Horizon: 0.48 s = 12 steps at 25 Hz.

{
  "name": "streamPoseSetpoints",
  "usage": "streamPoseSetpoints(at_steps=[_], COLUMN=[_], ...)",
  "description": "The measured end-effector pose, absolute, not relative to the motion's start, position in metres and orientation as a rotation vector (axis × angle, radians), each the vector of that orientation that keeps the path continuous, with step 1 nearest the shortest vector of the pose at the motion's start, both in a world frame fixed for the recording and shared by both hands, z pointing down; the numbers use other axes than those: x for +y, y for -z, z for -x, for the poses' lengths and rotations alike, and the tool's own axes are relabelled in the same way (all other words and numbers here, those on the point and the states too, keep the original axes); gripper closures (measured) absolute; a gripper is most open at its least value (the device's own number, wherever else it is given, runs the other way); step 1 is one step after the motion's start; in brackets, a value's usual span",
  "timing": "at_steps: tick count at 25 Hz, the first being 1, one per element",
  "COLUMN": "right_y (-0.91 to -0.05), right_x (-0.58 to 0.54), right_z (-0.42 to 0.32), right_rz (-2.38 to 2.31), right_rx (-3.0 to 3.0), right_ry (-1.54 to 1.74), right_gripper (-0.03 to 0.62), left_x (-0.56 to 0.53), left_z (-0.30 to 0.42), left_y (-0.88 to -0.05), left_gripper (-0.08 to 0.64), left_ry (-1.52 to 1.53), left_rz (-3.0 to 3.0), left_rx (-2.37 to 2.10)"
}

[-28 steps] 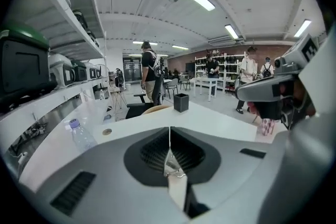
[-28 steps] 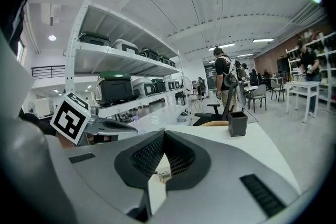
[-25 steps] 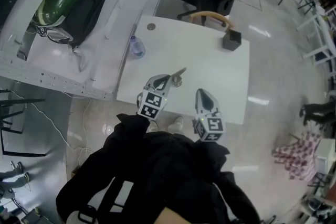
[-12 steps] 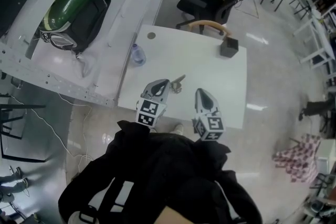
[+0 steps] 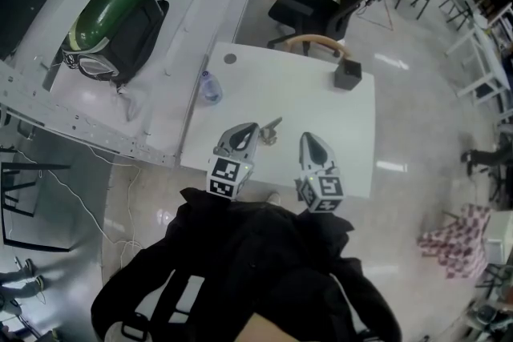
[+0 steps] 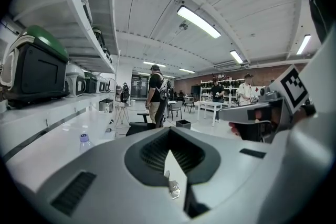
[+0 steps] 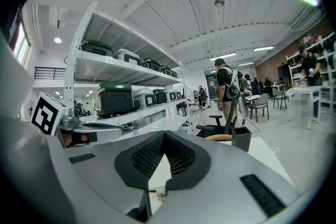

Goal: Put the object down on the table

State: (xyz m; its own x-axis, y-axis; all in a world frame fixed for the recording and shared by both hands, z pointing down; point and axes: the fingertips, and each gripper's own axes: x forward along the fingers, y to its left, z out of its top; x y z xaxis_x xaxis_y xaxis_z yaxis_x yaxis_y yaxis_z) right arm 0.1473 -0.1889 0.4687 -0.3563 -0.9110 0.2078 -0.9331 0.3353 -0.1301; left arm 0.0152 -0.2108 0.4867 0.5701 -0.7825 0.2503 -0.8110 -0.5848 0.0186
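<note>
Jaws of left gripper (image 5: 256, 128) pinch small metal object (image 5: 272, 125); right gripper (image 5: 307, 138) closed.

Bottle (image 5: 209, 86) left — box (image 5: 347, 75) right

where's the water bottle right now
In the head view the water bottle stands at the left edge of the white table, just nearer than its round hole, ahead and left of the left gripper.
</note>
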Motion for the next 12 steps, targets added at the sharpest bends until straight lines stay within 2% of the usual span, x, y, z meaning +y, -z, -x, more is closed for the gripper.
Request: streamPoseSetpoints(at_steps=[12], right_y=[-0.4691], right_x=[-0.1918], right_z=[-0.1533], right_rz=[-1.744], right_rx=[-2.505], right_ry=[-0.357], right_gripper=[0.591], left_x=[-0.2121], left_z=[-0.0181], left_y=[-0.4866], left_gripper=[0.558], left_ry=[-0.322], left_rz=[-2.667], left_rx=[-1.367])
